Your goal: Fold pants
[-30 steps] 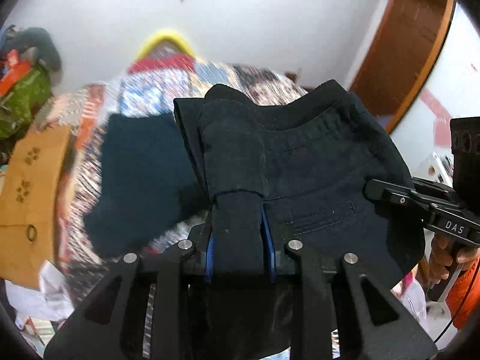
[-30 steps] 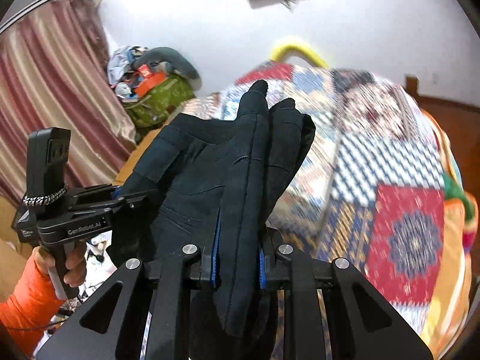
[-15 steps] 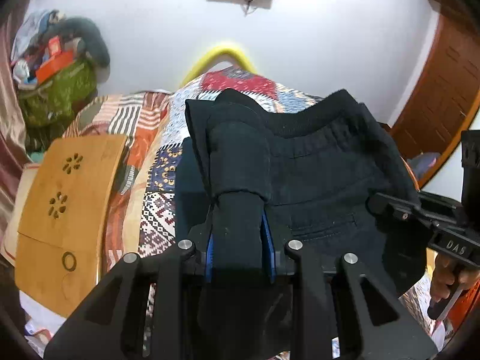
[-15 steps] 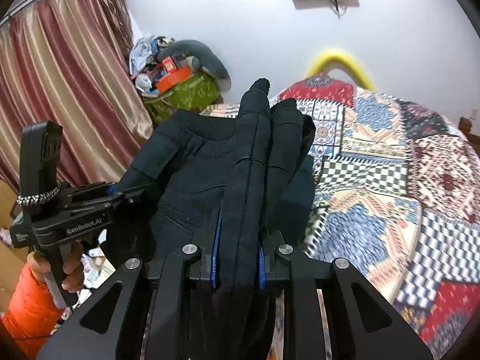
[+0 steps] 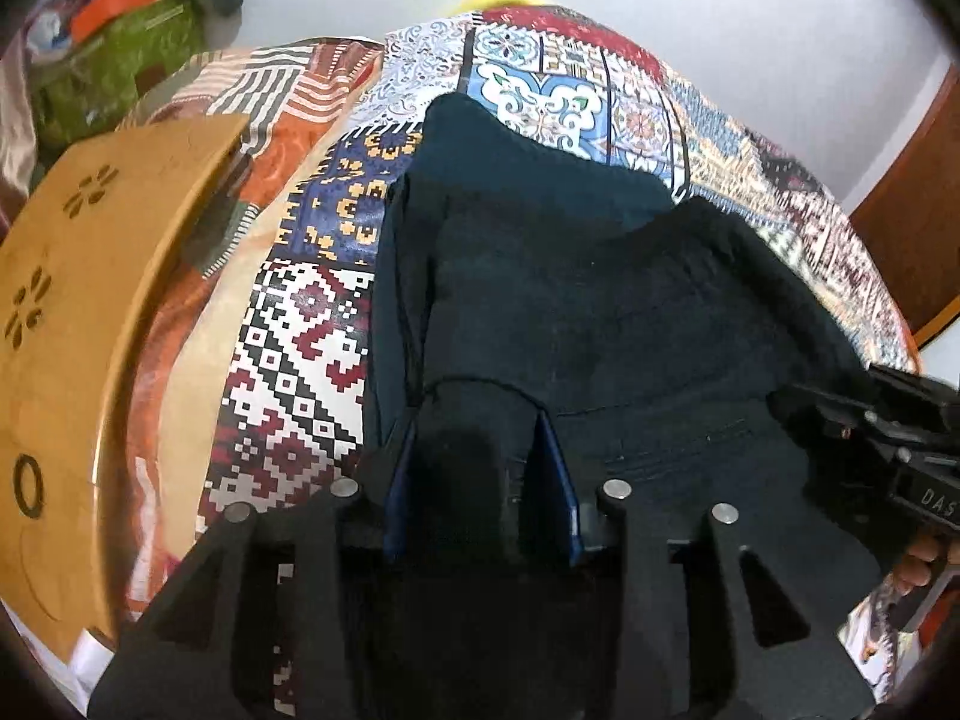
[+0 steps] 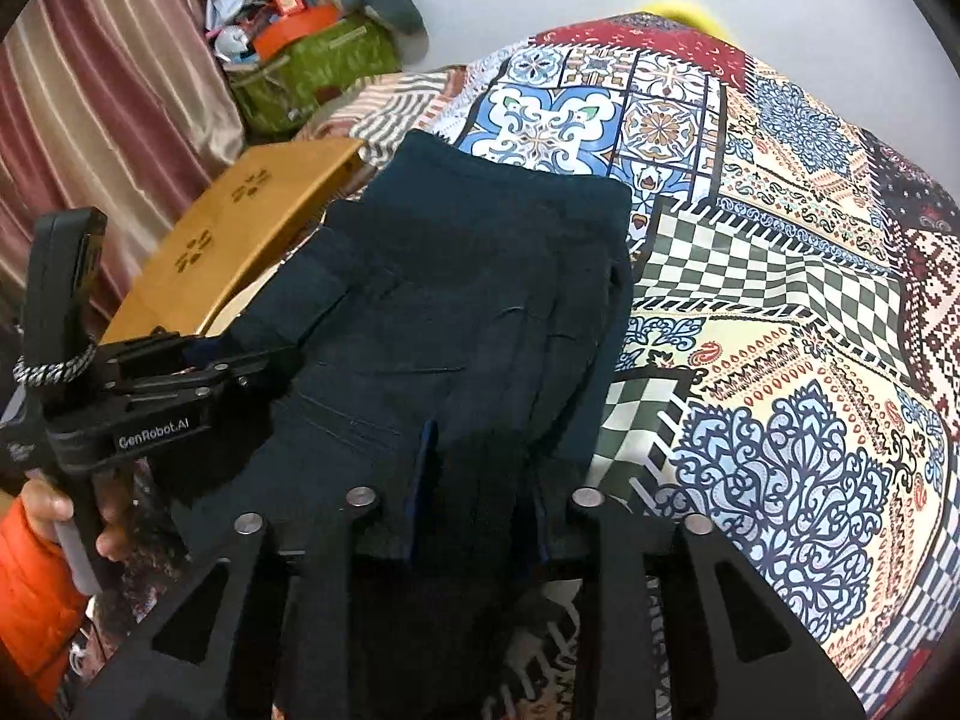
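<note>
On patchwork-patterned bedspread (image 6: 780, 312): dark navy cotton pants (image 6: 456, 324), folded over, far end lying flat on the cover, near waistband end bunched up in both tools. Left black two-finger gripper (image 5: 480, 468) pinching thick fold of waistband between blue pads (image 5: 555, 468). Right black two-finger gripper (image 6: 480, 480) clamped on other side of same waistband edge. Back pocket seam visible near right tool. Beside bed on left: curved tan wooden board with flower cut-outs (image 5: 66, 324). Further back: green bag piled with clutter (image 6: 312, 66), striped maroon curtain (image 6: 102, 96).
</note>
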`<state>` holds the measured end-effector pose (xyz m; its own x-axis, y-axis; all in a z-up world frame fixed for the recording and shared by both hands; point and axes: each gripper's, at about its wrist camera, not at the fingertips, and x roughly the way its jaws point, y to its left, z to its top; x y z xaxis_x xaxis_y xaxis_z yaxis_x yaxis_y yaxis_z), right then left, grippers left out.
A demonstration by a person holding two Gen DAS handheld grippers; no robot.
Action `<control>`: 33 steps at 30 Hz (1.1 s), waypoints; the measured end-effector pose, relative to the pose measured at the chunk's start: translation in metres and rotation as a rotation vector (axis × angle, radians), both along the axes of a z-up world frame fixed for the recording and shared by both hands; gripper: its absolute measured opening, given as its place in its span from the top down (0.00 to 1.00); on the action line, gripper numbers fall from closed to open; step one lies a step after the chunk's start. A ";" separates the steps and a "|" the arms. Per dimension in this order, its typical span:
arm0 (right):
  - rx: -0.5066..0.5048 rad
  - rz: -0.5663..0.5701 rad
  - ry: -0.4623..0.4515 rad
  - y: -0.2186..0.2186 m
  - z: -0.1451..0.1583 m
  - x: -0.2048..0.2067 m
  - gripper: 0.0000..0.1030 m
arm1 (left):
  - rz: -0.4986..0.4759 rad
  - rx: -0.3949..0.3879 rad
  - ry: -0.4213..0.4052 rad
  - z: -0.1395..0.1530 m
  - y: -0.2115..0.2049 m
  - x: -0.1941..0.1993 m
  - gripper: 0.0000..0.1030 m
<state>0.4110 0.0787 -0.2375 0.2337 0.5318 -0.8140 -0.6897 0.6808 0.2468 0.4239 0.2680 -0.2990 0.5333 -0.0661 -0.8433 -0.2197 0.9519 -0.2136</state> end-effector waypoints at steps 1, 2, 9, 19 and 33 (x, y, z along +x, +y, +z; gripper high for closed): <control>-0.001 -0.005 -0.003 -0.003 0.003 -0.001 0.68 | 0.007 -0.006 -0.002 0.003 0.000 -0.002 0.62; -0.003 -0.007 -0.007 -0.007 0.007 -0.004 0.68 | 0.014 -0.006 -0.002 0.007 0.002 -0.003 0.62; -0.003 -0.003 -0.116 -0.035 0.062 -0.045 0.68 | 0.017 0.064 -0.067 0.076 -0.015 -0.036 0.59; 0.160 -0.039 -0.287 -0.090 0.182 -0.129 0.68 | -0.058 0.173 -0.300 0.224 -0.091 -0.141 0.57; 0.457 -0.108 -0.556 -0.170 0.273 -0.285 0.68 | -0.049 0.267 -0.676 0.329 -0.176 -0.329 0.56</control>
